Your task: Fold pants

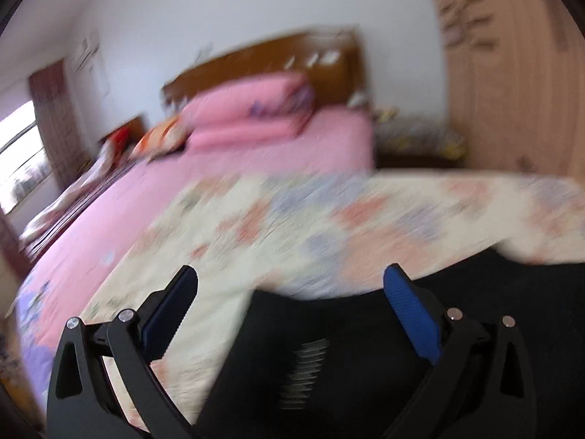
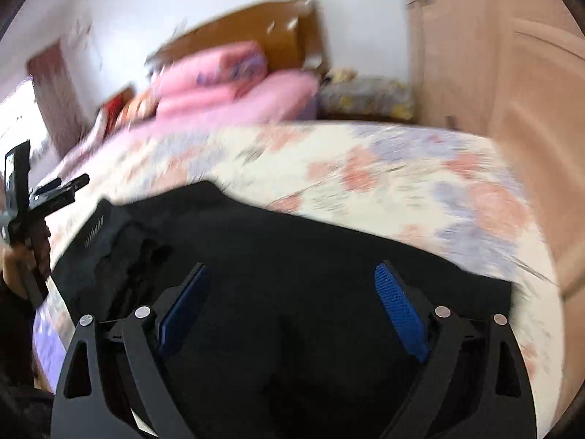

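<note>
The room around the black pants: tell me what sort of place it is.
Most likely a home bedroom. A bed with a wooden headboard carries a folded pink quilt, and a wooden wardrobe stands on the right. The black pants lie on a floral bedspread.

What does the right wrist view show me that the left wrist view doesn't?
Only the right wrist view shows the left gripper from outside, held in a hand at the frame's left edge, and the pants' whole far edge.

Only the left wrist view shows the window clearly and more of the pink sheet.

Both show black pants on the floral quilt, open jaws with nothing between them, the right gripper, the folded pink bedding and the wooden headboard.
</note>
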Demonstrator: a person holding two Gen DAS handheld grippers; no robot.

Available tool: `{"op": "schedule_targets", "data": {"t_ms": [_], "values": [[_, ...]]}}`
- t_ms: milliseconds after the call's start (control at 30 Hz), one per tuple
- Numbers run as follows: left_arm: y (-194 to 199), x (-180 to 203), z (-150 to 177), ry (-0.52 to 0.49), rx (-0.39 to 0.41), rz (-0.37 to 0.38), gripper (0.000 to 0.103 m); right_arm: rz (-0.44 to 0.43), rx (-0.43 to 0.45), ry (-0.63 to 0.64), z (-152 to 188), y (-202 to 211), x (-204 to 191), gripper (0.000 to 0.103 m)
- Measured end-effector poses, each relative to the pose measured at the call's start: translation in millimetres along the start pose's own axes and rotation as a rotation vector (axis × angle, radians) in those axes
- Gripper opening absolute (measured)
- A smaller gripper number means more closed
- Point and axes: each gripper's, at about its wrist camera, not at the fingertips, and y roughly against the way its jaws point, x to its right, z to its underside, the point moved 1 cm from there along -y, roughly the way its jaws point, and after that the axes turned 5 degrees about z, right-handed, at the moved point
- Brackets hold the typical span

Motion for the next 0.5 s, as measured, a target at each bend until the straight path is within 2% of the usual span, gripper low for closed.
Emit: {"op": "schedule_targets", "data": {"t_ms": [67, 100, 167, 200, 300, 400, 500], "values": [[11.5, 42.2, -5.1, -0.048, -0.001, 0.167, 0.101, 0.006, 0.024, -0.111, 16.4, 23.9, 32.8, 0.088], [18.0, 75.4, -4.2, -0.094, -0.010, 0.292, 0.101, 0.005, 0.031, -0.174, 26.0, 33.2, 48.9, 0.088], [21.6, 124.7, 3.2, -0.179, -0.036, 0.426, 0.101, 0.005, 0.032, -0.320, 52.3, 55.6, 81.6, 0.088], [21.1, 142.5, 8.0, -0.216, -0.046, 0.459, 0.101, 0.012, 0.033, -0.380, 66.1, 65.0, 94.1, 0.088], [5.9, 197.8, 35.9, -0.338, -0.137, 0.511, 0.101, 0.000, 0.006, -0.567, 114.1, 87.6, 123.9, 0.088], [-3.1, 214.4, 53.3, -0.371, -0.198, 0.556, 0.101, -0.054, -0.015, -0.663, 141.2, 90.3, 129.2, 0.088], [-13.7, 225.0, 71.0, -0.437, -0.238, 0.502, 0.101, -0.073, -0.043, -0.685, 147.4, 75.9, 125.5, 0.088]]}}
